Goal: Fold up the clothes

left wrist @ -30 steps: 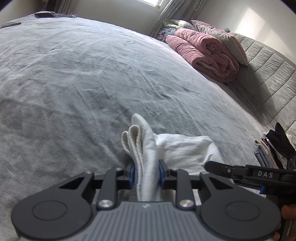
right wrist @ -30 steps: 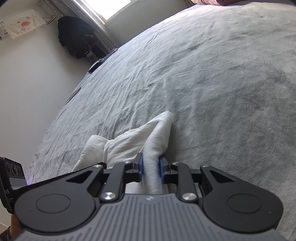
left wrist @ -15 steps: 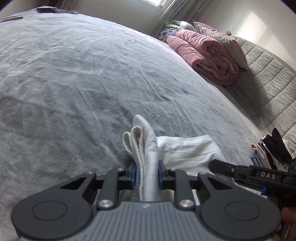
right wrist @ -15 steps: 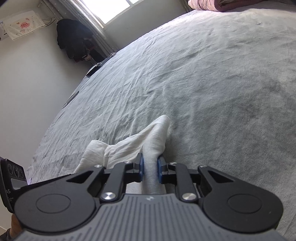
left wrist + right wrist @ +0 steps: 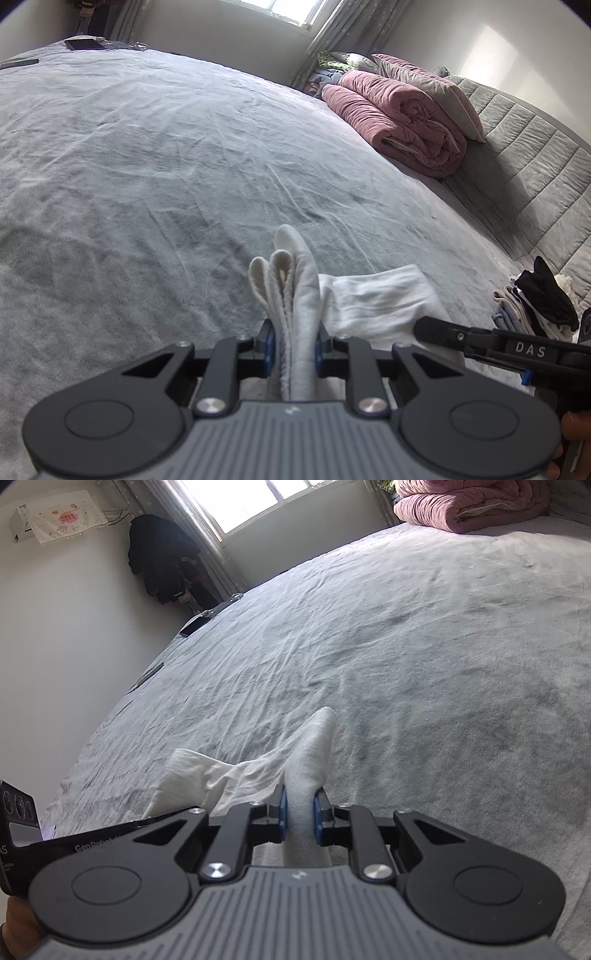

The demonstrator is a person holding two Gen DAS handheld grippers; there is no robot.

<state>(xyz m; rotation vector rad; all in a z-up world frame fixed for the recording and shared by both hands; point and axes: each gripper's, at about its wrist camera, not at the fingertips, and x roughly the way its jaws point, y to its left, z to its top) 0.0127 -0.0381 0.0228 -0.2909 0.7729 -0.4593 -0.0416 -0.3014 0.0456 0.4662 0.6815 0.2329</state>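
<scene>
LEFT | I'm seeing the left gripper wearing black arms with blue pads; silver screws; a ribbed grey body with two round black discs | RIGHT | I'm reading the right gripper the same way; white "DAS" lettering is showing on its side in the left view

White letters "DAS" stood on the black right gripper seen from the left wrist; "GenRobot", partly hidden, showed on the left gripper.
</scene>
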